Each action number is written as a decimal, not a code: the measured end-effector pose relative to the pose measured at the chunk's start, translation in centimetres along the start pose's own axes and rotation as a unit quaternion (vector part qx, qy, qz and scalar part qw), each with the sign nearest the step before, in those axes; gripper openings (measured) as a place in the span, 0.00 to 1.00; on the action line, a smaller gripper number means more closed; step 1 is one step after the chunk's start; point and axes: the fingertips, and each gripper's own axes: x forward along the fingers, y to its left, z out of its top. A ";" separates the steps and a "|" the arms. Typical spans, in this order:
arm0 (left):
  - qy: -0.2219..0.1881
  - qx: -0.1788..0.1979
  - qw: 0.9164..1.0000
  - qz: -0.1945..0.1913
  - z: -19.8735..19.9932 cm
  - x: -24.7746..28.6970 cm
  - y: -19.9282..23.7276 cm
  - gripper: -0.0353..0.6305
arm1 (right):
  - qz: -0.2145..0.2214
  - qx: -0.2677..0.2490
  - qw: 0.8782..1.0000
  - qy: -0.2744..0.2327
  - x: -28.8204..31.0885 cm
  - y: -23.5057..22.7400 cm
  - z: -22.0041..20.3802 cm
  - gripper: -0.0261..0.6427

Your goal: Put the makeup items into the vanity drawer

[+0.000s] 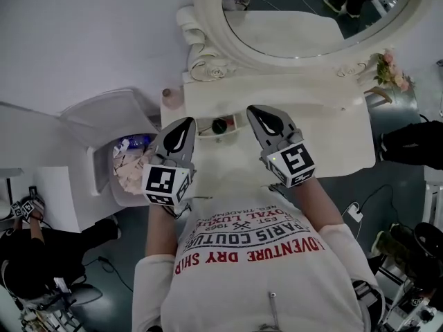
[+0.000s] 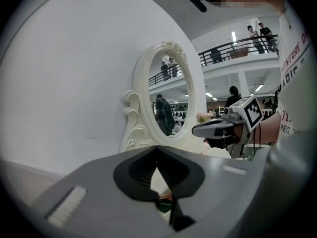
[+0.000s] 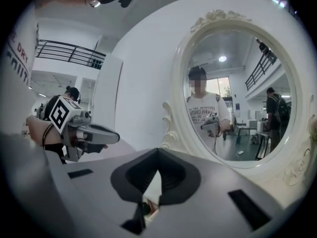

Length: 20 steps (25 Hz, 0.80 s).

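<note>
Vanity drawer (image 1: 237, 124): stands open at the near edge of the white tabletop (image 1: 318, 106). It is small, cream and rectangular, with its long axis running 9 to 3 o'clock. Contents: one dark green round makeup item (image 1: 220, 125), glossy, long axis not readable. A reddish piece (image 1: 205, 126) lies at its 9 o'clock, too small to identify. Left gripper (image 1: 185, 124) sits at the drawer's 8 o'clock and right gripper (image 1: 255, 111) at its 2 o'clock. Both have their jaws closed together, with nothing held.

Left claw (image 1: 187, 121) and right claw (image 1: 252, 108), tips together, either side of the open drawer (image 1: 205, 133) of the white vanity (image 1: 311, 109)
</note>
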 end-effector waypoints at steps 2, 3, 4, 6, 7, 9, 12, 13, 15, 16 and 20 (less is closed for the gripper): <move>-0.004 0.003 1.000 -0.003 0.4 0.2 -0.2 0.07 | -0.015 0.000 1.000 -0.012 -0.6 -0.8 0.4 0.05; -0.005 0.004 1.000 -0.004 0.5 0.3 -0.3 0.07 | -0.022 0.001 1.000 -0.016 -0.9 -1.2 0.5 0.05; -0.006 0.005 1.000 -0.006 0.6 0.4 -0.4 0.07 | -0.028 0.002 0.999 -0.019 -1.1 -1.5 0.5 0.05; -0.008 0.006 1.000 -0.008 0.8 0.4 -0.8 0.07 | -0.035 0.006 0.999 -0.021 -1.5 -2.0 0.4 0.05; -0.010 0.007 1.000 -0.009 1.0 0.4 -0.9 0.07 | -0.037 0.008 0.999 -0.022 -1.6 -2.2 0.4 0.05; -0.013 0.010 1.000 -0.009 1.3 0.4 -1.1 0.07 | -0.038 0.011 0.999 -0.021 -1.8 -2.5 0.3 0.05; -0.016 0.011 1.000 -0.005 1.7 0.5 -1.2 0.07 | -0.038 0.013 0.999 -0.015 -1.8 -2.6 -0.1 0.05; -0.014 0.011 1.000 -0.003 1.7 0.5 -1.2 0.07 | -0.037 0.016 0.999 -0.013 -1.9 -2.6 -0.2 0.05; -0.013 0.010 1.000 0.002 1.8 0.6 -1.1 0.07 | -0.034 0.018 0.999 -0.011 -1.9 -2.5 -0.3 0.05; -0.014 0.009 1.000 0.004 1.8 0.6 -1.1 0.07 | -0.033 0.017 0.999 -0.011 -1.9 -2.5 -0.3 0.05; -0.014 0.003 1.000 0.007 1.4 0.4 -1.3 0.07 | -0.032 0.014 0.999 -0.009 -2.0 -2.5 -0.6 0.05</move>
